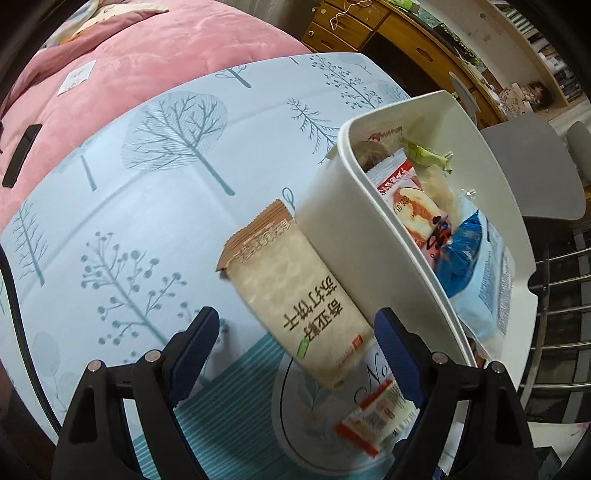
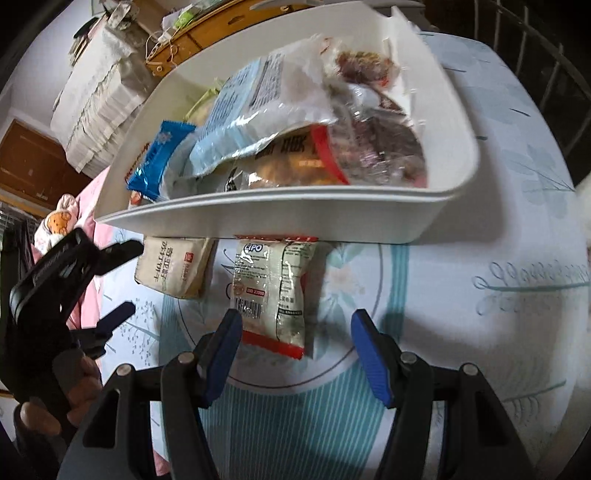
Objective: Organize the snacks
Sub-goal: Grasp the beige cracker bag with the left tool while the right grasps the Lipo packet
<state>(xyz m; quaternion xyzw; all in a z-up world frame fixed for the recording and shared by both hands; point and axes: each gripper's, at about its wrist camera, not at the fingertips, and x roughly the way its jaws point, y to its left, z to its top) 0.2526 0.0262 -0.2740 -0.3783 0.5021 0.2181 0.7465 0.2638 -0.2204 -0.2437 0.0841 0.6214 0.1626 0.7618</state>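
A white plastic bin (image 1: 332,229) stands on the bed and holds several snack bags; it also shows in the right wrist view (image 2: 280,210). A beige cracker pack (image 1: 295,295) leans against the bin's outer wall, between the tips of my open left gripper (image 1: 295,332), untouched. In the right wrist view the same pack (image 2: 173,266) lies beside a white and red snack packet (image 2: 273,291). My right gripper (image 2: 295,343) is open, with that packet's near end between its tips. The left gripper (image 2: 110,280) shows at the left, open. The red and white packet also shows in the left wrist view (image 1: 373,417).
The bedsheet (image 1: 147,221) is pale blue with tree prints. A pink quilt (image 1: 147,55) lies at the far left. A wooden desk (image 1: 388,29) and a grey chair (image 1: 532,166) stand beyond the bed. A metal rail (image 1: 561,295) runs beside the bin.
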